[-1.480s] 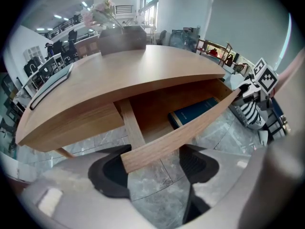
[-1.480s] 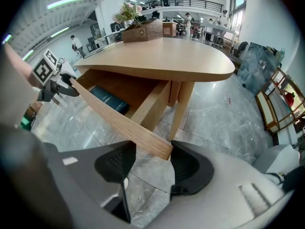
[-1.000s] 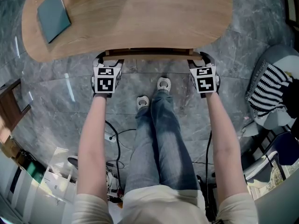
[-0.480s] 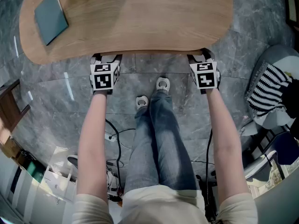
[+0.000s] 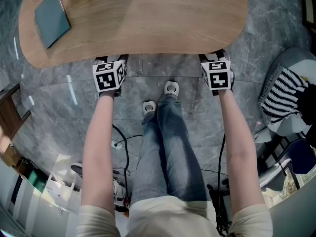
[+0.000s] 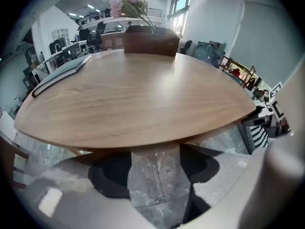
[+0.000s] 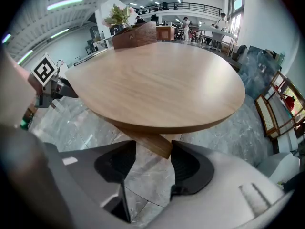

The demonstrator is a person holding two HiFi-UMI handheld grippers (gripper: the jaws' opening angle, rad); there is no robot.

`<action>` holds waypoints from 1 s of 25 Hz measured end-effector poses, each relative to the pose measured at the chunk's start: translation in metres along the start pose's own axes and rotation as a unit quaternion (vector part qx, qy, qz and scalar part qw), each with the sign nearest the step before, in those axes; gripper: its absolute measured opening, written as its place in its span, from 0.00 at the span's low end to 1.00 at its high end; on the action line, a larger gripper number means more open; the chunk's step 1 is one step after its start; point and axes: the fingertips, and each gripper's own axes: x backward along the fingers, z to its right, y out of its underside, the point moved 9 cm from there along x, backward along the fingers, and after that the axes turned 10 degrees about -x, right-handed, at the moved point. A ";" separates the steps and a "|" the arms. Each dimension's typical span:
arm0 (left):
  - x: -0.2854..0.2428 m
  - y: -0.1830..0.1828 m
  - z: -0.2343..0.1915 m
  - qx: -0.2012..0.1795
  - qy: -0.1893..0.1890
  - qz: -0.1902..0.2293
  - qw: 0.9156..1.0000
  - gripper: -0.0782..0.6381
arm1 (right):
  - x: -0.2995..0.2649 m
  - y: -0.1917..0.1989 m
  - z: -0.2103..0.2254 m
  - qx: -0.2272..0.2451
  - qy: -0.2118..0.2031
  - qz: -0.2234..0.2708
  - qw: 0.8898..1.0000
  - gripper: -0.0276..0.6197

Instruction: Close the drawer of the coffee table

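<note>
The oval wooden bench (image 5: 148,19) fills the top of the head view. Its near rim is unbroken, and nothing juts out from under it toward the person. A teal book (image 5: 51,18) lies on its far left end, well away from the work.

The drawer (image 7: 159,147) shows only in the right gripper view, as a wooden corner tucked beneath the top and just short of the rim. On that evidence the closing looks all but done, with the drawer sitting in under the top. I cannot tell whether its front is fully home.

The left gripper (image 6: 155,175) and the right gripper (image 7: 152,168) sit at the near rim, one toward each end of where the drawer runs. Both point steeply down.

The left fingers (image 6: 112,175) stand wide apart with only grey stone floor (image 6: 152,171) between them, gripping nothing. The right fingers (image 7: 114,163) are also spread wide. The drawer's corner sits between them, close against the right-hand one, but it is not clamped.

What is probably left is at most a last nudge to seat the front, and then drawing both grippers clear.
</note>
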 end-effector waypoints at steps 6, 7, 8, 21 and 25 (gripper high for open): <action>0.000 0.002 0.001 0.021 0.001 0.003 1.000 0.55 | 0.000 0.002 0.001 0.001 0.006 0.003 1.000 0.40; 0.001 0.003 0.001 0.028 0.000 0.006 1.000 0.55 | 0.001 0.002 0.001 -0.003 0.010 0.006 1.000 0.40; 0.003 0.003 0.002 0.035 0.000 0.010 0.999 0.55 | 0.003 0.003 0.000 -0.009 0.014 0.010 1.000 0.41; 0.062 0.036 0.036 0.075 0.001 0.107 0.991 0.21 | 0.069 0.044 -0.037 -0.110 0.037 0.112 0.987 0.05; 0.088 0.046 0.045 0.098 0.006 0.131 0.987 0.11 | 0.095 0.055 -0.062 -0.135 0.031 0.143 0.980 0.05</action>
